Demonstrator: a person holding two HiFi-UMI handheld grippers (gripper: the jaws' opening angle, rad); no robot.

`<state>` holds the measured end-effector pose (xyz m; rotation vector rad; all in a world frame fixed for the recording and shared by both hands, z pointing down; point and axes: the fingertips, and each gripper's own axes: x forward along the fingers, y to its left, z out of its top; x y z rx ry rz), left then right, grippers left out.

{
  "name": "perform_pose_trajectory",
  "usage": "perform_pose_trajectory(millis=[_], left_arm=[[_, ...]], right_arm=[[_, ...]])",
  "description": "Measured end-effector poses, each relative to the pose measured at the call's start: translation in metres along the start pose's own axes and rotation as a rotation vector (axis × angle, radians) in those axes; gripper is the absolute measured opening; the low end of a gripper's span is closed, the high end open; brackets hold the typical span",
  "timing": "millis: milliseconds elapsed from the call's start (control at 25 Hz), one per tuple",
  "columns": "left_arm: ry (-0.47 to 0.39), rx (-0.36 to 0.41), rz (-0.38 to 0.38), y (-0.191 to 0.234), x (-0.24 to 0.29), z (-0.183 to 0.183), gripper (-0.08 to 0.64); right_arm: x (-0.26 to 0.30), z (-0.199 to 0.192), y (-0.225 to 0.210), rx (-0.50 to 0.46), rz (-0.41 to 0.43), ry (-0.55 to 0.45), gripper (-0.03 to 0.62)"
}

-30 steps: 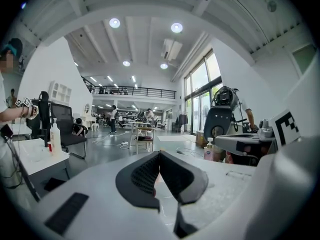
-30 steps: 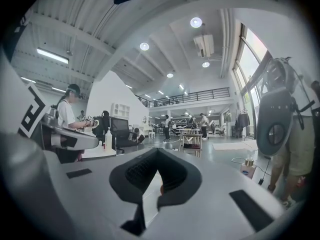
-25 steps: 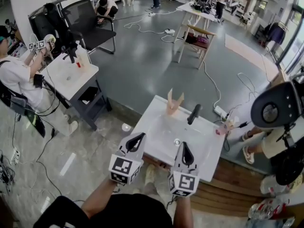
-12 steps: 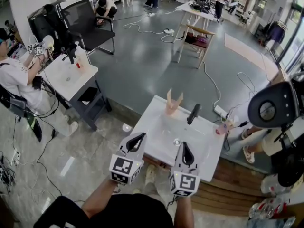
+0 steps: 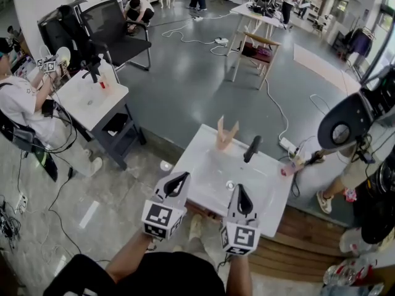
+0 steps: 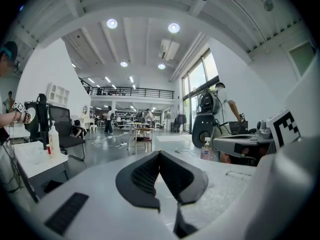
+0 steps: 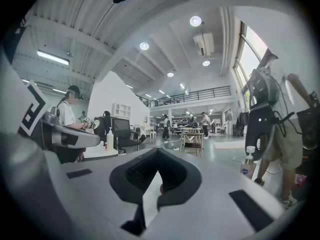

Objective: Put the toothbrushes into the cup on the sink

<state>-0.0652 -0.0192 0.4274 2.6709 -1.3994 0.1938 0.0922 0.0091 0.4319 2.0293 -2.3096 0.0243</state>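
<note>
A white sink [image 5: 203, 142] stands in front of me in the head view, with a black faucet [image 5: 252, 148] at its back rim. Left of the faucet a peach-coloured thing with two upright prongs [image 5: 225, 134] stands on the rim; it is too small to tell whether it is the cup. I cannot make out any toothbrushes. My left gripper [image 5: 182, 176] [image 6: 160, 154] hovers over the sink's near left edge, shut and empty. My right gripper [image 5: 239, 190] [image 7: 157, 151] hangs over the near edge by the drain [image 5: 229, 184], also shut with nothing in it.
A small pink bottle [image 5: 288, 167] sits at the sink's right corner. A person with a black round device [image 5: 342, 128] stands close on the right. At the left, another person works at a second white sink table [image 5: 80, 106]. Chairs, a wooden table [image 5: 256, 45] and floor cables lie beyond.
Both grippers have stayed where they were, shut. The person on the right has shifted, and the black round device has tilted and moved up and to the left.
</note>
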Motion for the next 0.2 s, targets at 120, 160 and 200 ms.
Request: perform_pose_trajectory(millis=[120,160,200], left_arm=[[0.003,0.001,0.001,0.0000,-0.0002,-0.0007,0.003],[0.003,0.003,0.001,-0.0001,-0.0003,-0.0008,0.003],[0.004,0.004,0.001,-0.0003,-0.0005,-0.0010,0.003]], right_arm=[[-0.0003,0.0001,0.0010,-0.001,0.002,0.004,-0.005],[-0.0006,0.0006,0.0013,-0.003,0.003,0.005,-0.003],[-0.0009,0.0011,0.0017,-0.005,0.004,0.006,-0.005]])
